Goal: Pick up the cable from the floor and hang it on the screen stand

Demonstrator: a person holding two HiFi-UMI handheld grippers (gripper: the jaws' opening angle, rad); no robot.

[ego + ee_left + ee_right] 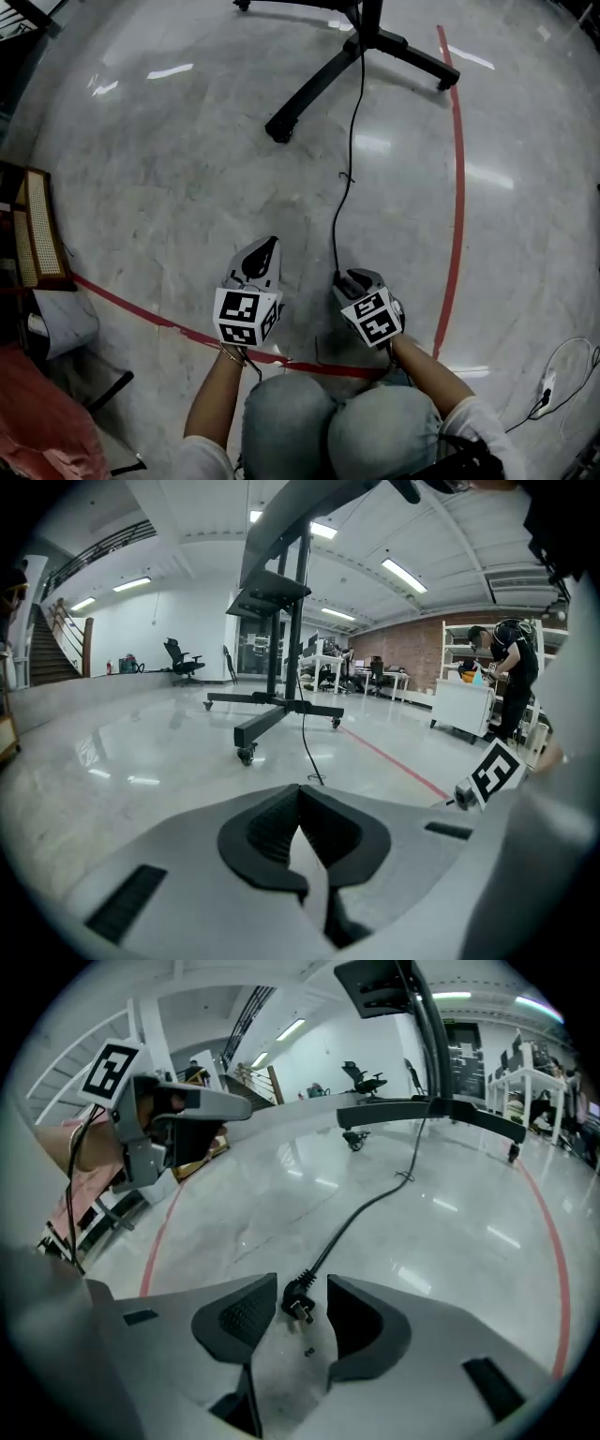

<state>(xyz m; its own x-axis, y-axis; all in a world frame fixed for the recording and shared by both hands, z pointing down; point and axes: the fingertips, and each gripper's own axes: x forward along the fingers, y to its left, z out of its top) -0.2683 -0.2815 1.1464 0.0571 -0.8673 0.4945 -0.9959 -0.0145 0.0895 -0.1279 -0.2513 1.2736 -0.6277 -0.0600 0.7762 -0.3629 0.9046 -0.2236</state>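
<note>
A black cable (349,159) runs across the marble floor from the black screen stand (319,84) toward me. It ends in a plug (298,1303). My right gripper (302,1321) is low over the floor and open. The plug lies between its two jaws, with a gap on each side. The head view shows that right gripper (354,277) at the cable's near end. My left gripper (265,246) hovers beside it on the left, shut and empty. In its own view the left gripper (302,829) faces the stand (281,621) and the cable (305,733).
A red tape line (457,187) curves across the floor around me. A wooden cane panel (37,230) and a red cloth (37,422) sit at the left. A white power strip (547,384) with thin wires lies at the right. A person (511,667) stands by far shelves.
</note>
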